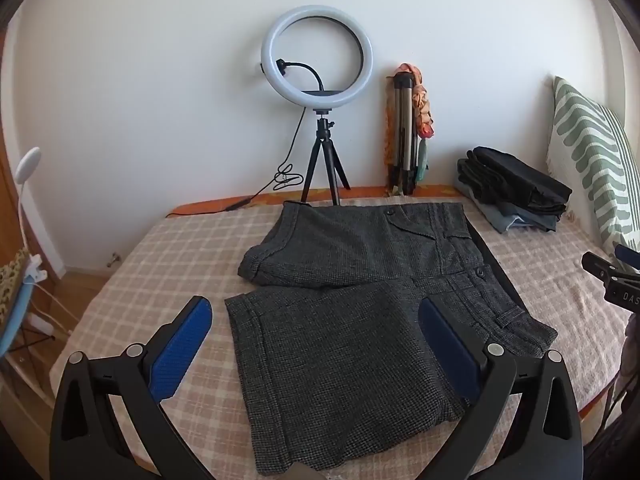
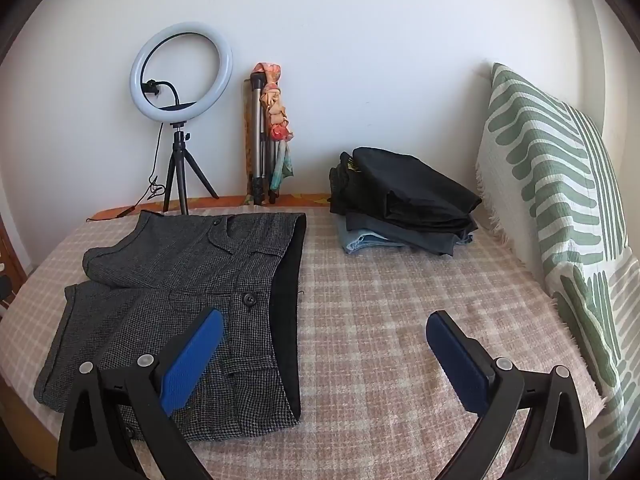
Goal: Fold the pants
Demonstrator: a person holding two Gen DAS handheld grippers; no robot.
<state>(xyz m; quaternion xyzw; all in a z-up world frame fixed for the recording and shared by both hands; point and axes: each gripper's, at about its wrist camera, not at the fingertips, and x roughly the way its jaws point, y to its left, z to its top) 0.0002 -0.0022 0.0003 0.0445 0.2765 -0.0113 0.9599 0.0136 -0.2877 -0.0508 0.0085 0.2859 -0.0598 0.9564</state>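
Both tongs are released, their blue pads wide apart: the left tongs (image 1: pixel 316 322) hover over the hems of the gray shorts (image 1: pixel 360 320), the right tongs (image 2: pixel 324 336) over the waistband side. The one pair of shorts lies flat on the checked bed cover (image 2: pixel 400 340), two legs spread. Behind are one stack of folded clothes (image 2: pixel 404 204), one ring light (image 1: pixel 317 56), one folded tripod (image 1: pixel 402 132) and one striped pillow (image 2: pixel 560 184).

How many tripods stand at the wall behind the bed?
2: a small black tripod spread open under the ring light, and a folded silver tripod leaning to its right, scarf-draped.
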